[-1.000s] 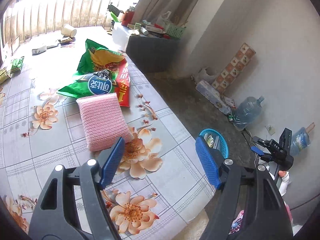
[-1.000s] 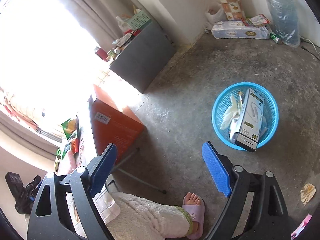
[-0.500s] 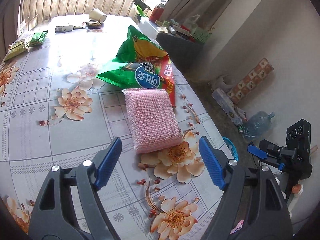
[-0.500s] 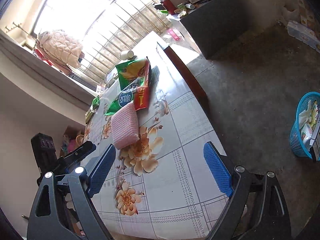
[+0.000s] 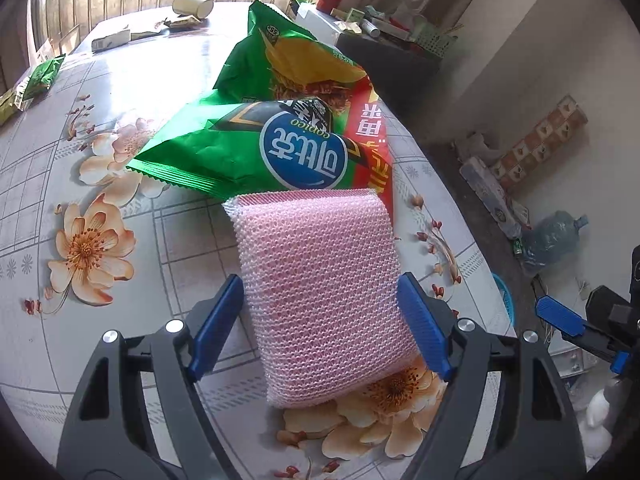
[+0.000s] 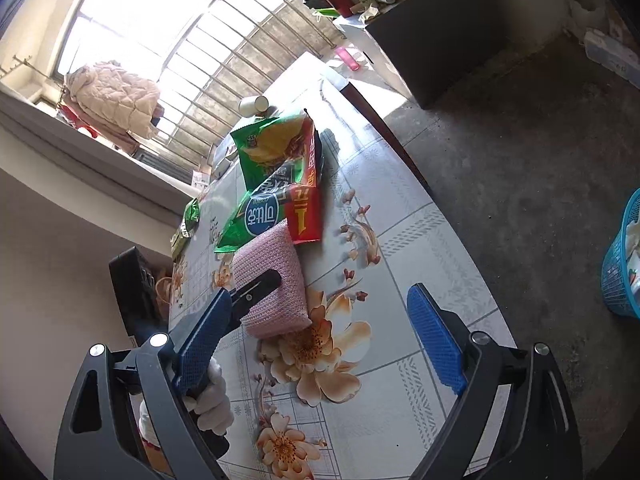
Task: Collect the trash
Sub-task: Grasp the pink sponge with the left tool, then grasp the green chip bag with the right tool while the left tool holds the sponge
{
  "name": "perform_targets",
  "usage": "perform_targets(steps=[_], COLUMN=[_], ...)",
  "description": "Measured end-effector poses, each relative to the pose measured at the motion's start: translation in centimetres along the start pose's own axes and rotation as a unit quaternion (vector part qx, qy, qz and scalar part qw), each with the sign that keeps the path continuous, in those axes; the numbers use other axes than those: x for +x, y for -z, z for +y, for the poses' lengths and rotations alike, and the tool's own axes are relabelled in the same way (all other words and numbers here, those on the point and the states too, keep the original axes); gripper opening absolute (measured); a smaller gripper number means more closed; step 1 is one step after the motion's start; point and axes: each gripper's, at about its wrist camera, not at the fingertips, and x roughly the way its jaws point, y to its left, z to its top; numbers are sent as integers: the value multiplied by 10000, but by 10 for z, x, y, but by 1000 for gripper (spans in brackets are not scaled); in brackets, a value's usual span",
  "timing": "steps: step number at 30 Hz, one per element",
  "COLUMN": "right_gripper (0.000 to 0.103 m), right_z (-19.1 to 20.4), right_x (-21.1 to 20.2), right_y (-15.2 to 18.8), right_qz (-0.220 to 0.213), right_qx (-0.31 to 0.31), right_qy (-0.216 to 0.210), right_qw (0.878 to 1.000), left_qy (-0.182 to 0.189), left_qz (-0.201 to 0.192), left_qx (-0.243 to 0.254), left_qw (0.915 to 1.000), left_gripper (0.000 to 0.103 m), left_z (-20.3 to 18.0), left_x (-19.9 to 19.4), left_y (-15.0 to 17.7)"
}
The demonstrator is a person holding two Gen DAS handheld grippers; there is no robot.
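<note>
Left fingers (image 5: 322, 320) spread astride pink sponge (image 5: 324, 288) | right fingers (image 6: 320, 340) spread, empty

— How many sponges lie between the claw's fingers?
— One pink mesh rectangular sponge (image 5: 324, 300).
— And crinkly snack bags beyond it?
— Two large green foil ones, the nearer green bag with a blue oval (image 5: 256, 148) and the farther green and yellow bag (image 5: 288, 60), over one flat red wrapper (image 5: 370, 140).
— Cups?
— One pale paper cup (image 5: 193, 2) on its side, far ahead.
— Baskets?
— One blue plastic basket (image 6: 620, 276), right of the claw.
</note>
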Motion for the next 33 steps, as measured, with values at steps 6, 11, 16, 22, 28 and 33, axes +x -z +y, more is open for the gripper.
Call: perform_targets(steps=[6, 11, 16, 22, 28, 33], right_gripper=[87, 87, 75, 46, 26, 23], right_z=[7, 17, 40, 75, 74, 65], right_x=[56, 106, 140, 161, 139, 104], right_y=[-41, -65, -78, -62, -36, 4], right_qz=[208, 312, 225, 206, 400, 561], right_qx=[132, 8, -517, -1658, -2107, -2561], right_qy=[42, 359, 855, 1606, 1681, 1840], right_qw=[9997, 9989, 9947, 9728, 9621, 9473], left_qy=[-80, -291, -458, -641, -773, -833], left_qz=[-223, -386, -537, -725, -839, -862], left_qx=[19, -115, -472, -764, -968, -976], left_qw=[9997, 9988, 9964, 9924, 9887, 9880], left_gripper=[70, 70, 70, 70, 70, 69], left_z=[21, 56, 97, 130, 147, 150], left_x=[-15, -38, -63, -85, -99, -107], left_y=[9, 21, 38, 54, 64, 72])
